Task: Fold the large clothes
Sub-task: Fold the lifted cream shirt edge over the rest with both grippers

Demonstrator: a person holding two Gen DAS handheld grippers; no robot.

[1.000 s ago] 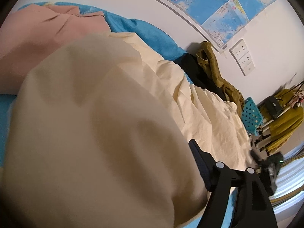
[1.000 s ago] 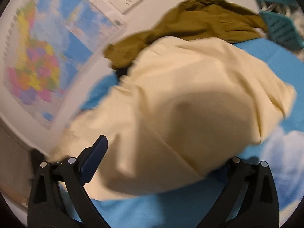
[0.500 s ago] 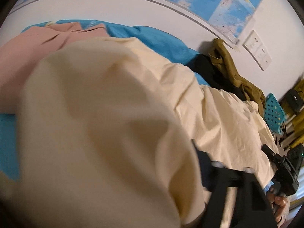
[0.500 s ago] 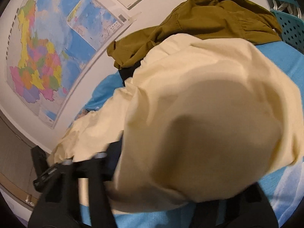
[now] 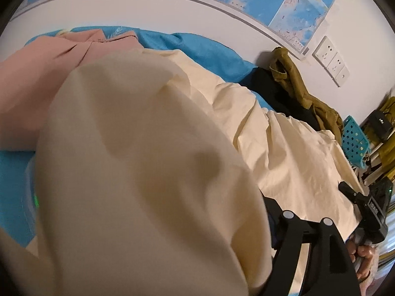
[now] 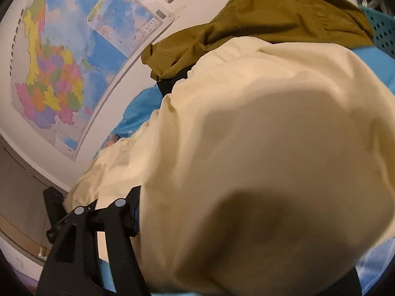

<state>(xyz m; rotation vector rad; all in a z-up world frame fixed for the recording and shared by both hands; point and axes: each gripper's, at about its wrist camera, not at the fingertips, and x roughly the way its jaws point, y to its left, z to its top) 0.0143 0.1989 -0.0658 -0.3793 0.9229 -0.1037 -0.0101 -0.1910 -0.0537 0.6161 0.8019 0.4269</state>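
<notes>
Both tools, left and right, pinch the cream garment draped over each lens; best carried level, edges matched, onto the bed.

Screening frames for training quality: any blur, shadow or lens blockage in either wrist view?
Left wrist: cream garment fills the near field, soft and out of focus, with dark shadow patches; wall map sharp but bowed by fisheye. Right wrist: same cloth covers most of the lens, a dark shadow low on it.

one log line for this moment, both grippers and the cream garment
stage: mid-fold | left gripper: shut on cream garment | right gripper: shut on cream garment | surface: blue bed
</notes>
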